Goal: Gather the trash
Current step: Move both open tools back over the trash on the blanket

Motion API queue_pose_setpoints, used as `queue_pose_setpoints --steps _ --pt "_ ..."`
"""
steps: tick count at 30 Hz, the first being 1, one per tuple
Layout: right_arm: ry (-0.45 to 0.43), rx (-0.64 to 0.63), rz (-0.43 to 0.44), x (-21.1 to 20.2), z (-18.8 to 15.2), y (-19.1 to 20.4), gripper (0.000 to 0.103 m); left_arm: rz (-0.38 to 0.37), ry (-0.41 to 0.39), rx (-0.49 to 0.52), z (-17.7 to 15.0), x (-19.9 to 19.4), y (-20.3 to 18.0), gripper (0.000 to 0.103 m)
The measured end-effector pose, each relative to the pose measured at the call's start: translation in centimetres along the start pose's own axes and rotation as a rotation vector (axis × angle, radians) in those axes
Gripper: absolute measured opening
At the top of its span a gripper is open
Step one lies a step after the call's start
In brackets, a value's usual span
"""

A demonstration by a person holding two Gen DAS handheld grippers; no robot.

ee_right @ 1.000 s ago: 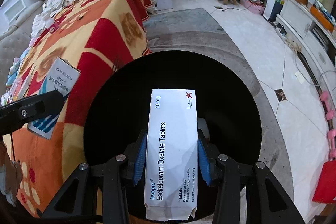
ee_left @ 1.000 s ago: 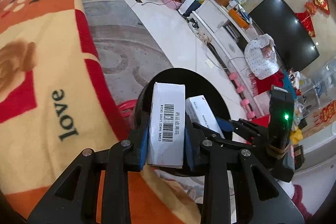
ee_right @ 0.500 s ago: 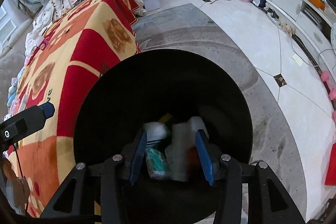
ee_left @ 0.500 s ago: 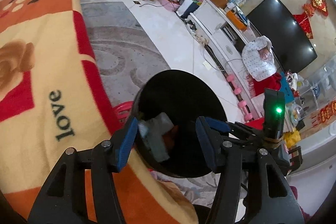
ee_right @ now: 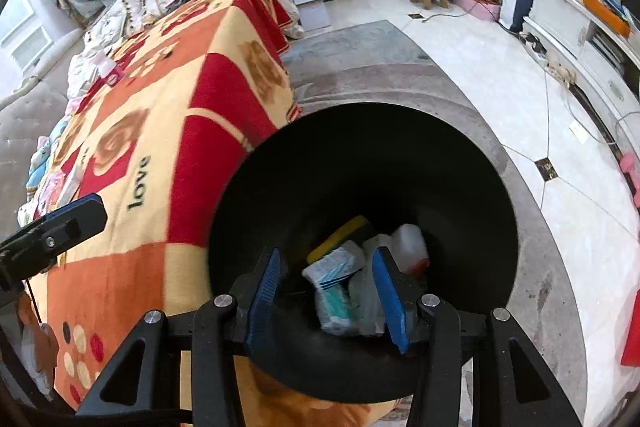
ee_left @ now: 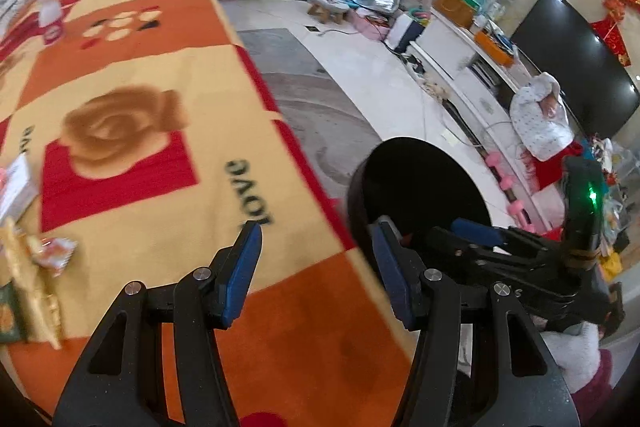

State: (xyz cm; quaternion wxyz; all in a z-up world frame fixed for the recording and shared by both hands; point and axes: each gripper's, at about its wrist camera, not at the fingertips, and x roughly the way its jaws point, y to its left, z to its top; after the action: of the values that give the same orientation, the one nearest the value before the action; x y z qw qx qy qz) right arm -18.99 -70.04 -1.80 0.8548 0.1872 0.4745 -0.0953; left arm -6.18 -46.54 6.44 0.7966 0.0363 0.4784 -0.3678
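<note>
Right wrist view shows the right claw (ee_right: 326,291) spread and empty over the round black trash bin (ee_right: 496,187), where white cartons (ee_right: 338,263) and a yellow sponge (ee_right: 340,237) lie, while the left claw (ee_left: 316,269) hangs spread above the orange patterned blanket (ee_left: 160,107).

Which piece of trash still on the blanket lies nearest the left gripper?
The orange-and-white wrapper, just left of the left gripper; the other pieces lie further left.
</note>
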Motion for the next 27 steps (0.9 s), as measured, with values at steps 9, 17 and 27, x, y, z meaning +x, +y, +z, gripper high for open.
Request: queue_pose_setpoints --steps 9,17,27 --pt "-0.019 -0.054 0.036 -1.1 -0.5 4.5 0.046 0.079 -0.052 -0.020 -1.8 -3.7 3.6 0.056" --pt "-0.014 -0.140 0.084 -1.2 -0.8 10.2 0.057 0.156 -0.095 -0.044 -3.7 -7.8 7.2 0.056" --pt "0.008 -0.267 0.163 -0.1 -1.0 18.2 0.061 0.289 -0.131 -0.123 -6.2 -12.7 14.7 0.056"
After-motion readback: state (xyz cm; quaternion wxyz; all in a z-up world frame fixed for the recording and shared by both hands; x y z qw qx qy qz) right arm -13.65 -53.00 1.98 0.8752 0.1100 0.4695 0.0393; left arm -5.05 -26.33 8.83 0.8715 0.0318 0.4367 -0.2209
